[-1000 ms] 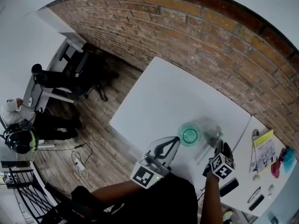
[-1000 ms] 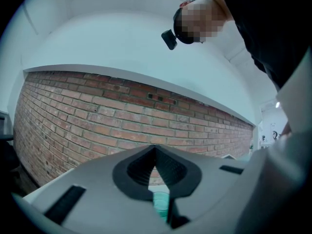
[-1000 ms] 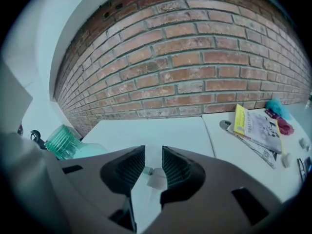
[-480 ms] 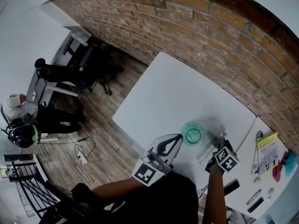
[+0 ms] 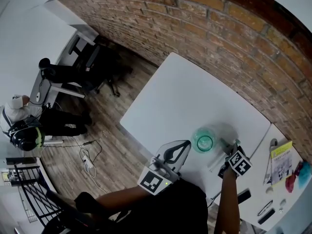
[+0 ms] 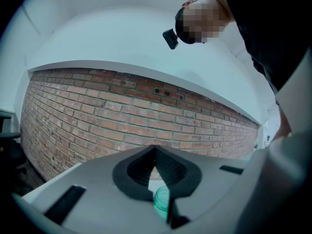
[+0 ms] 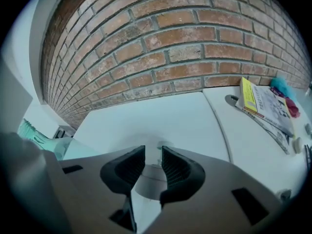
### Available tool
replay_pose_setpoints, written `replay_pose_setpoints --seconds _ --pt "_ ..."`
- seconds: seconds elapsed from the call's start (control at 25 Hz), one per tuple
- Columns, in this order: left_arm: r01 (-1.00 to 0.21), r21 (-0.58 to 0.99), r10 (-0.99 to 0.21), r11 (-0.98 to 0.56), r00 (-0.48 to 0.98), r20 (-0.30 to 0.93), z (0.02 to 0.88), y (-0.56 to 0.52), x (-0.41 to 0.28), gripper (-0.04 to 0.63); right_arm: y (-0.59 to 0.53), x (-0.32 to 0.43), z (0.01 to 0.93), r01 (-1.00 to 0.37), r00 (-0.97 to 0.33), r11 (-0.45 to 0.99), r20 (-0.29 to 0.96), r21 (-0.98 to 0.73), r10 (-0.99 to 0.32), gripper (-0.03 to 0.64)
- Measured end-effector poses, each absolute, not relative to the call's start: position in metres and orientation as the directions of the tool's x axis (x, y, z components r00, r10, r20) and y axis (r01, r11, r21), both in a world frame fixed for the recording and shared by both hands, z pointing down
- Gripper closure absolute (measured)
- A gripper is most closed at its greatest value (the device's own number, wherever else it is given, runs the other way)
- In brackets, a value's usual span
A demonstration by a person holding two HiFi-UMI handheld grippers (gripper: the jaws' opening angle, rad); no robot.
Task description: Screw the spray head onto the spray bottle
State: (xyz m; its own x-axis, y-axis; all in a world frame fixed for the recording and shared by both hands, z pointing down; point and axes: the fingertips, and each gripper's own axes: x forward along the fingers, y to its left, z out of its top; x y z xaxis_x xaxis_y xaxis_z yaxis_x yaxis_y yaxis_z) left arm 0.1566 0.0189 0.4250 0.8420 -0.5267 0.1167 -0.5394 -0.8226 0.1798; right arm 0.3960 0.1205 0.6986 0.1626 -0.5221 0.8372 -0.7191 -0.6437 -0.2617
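Note:
A clear green spray bottle [image 5: 204, 141] stands upright on the white table [image 5: 185, 101] with its neck open. My left gripper [image 5: 185, 145] is shut with nothing in it, its tips just left of the bottle. In the left gripper view the bottle neck [image 6: 162, 201] shows through the slit below the closed pads. My right gripper [image 5: 229, 152] is to the right of the bottle, shut on the white spray head [image 7: 148, 177]. In the right gripper view the bottle [image 7: 34, 130] sits at the far left edge. In the head view the spray head [image 5: 226, 145] is about level with the bottle top, apart from it.
A brick wall runs behind the table. A second white table on the right carries a yellow booklet [image 5: 282, 162] [image 7: 265, 101], black items [image 5: 243, 196] and pink and blue objects [image 5: 300, 172]. A seated person [image 5: 24, 135] and an office chair [image 5: 92, 67] are on the wooden floor at left.
My right gripper with the spray head has shifted a little farther from me, beside the bottle. The left gripper and the bottle have stayed put.

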Motion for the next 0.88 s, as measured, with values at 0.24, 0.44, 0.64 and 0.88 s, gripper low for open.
replay_pose_setpoints --seconds 0.24,0.44,0.64,0.88 --pt "-0.556 0.176 -0.538 -0.812 0.831 0.142 0.432 0.02 0.153 0.595 0.12 0.395 0.718 -0.702 0.127 -0.656 0.858 -0.277 -0.498 0.509" --pt "-0.581 0.171 -0.56 -0.796 0.814 0.156 0.434 0.015 0.146 0.595 0.117 0.399 0.728 -0.703 0.119 -0.658 0.869 -0.268 -0.481 0.509" --pt "-0.585 0.174 -0.564 -0.792 0.811 0.155 0.435 0.015 0.149 0.595 0.119 0.405 0.734 -0.693 0.094 -0.666 0.881 -0.276 -0.463 0.509" --pt "-0.595 0.195 -0.577 -0.78 0.804 0.147 0.435 0.008 0.155 0.595 0.119 0.404 0.742 -0.669 0.022 -0.676 0.9 -0.31 -0.435 0.497"
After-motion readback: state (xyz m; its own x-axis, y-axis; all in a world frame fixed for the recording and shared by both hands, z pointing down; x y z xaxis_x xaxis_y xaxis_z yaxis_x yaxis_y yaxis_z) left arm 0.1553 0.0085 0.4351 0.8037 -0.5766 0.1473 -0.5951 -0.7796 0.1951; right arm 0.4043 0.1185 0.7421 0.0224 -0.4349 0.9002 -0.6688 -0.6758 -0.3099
